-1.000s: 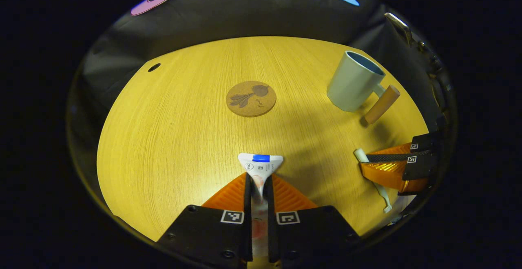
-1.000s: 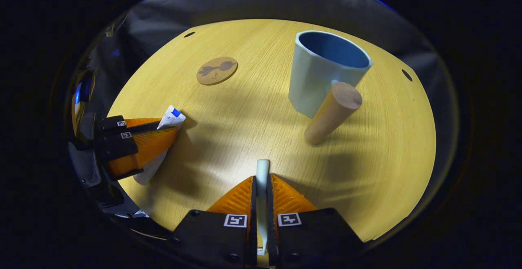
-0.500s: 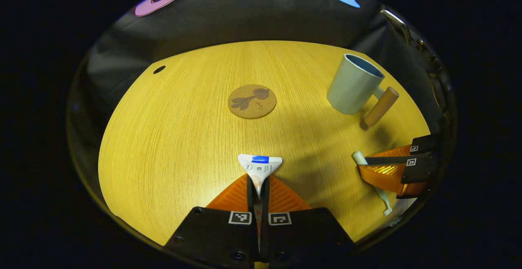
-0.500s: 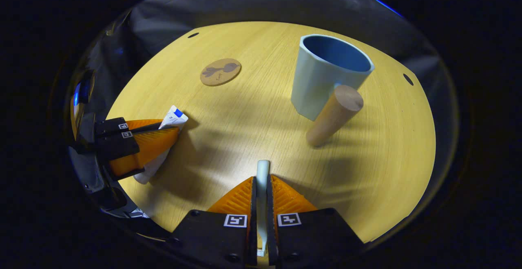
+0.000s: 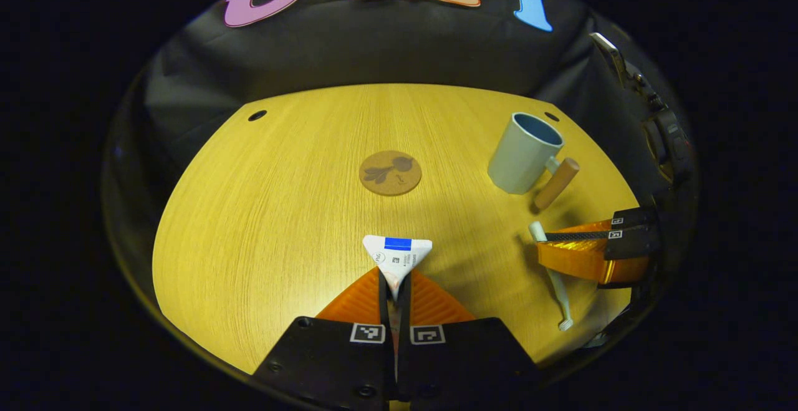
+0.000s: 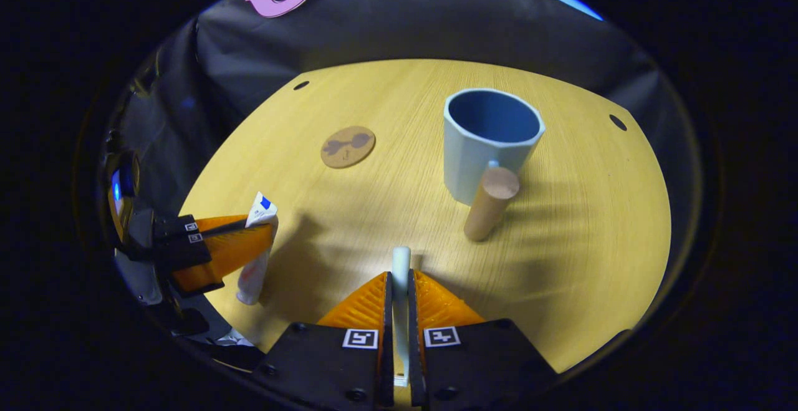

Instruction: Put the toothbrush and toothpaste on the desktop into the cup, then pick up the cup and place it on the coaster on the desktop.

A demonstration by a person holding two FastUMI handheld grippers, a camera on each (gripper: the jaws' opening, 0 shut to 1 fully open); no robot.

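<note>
The right tool (image 6: 399, 292), clamped on the white plastic toothbrush (image 6: 401, 261), is nearer the pale blue wooden-handled cup (image 6: 489, 143) ahead of it on the table; the left tool (image 5: 396, 289) grips the white toothpaste tube (image 5: 397, 255).

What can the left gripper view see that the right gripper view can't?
Left gripper view: the toothbrush from the side, its length hanging below the right tool, and the toothpaste with its flat end facing the camera.

Right gripper view: the toothpaste tube from the side, hanging below the left tool, plus a look down into the cup.

Both: the cup, the coaster and the table.
</note>
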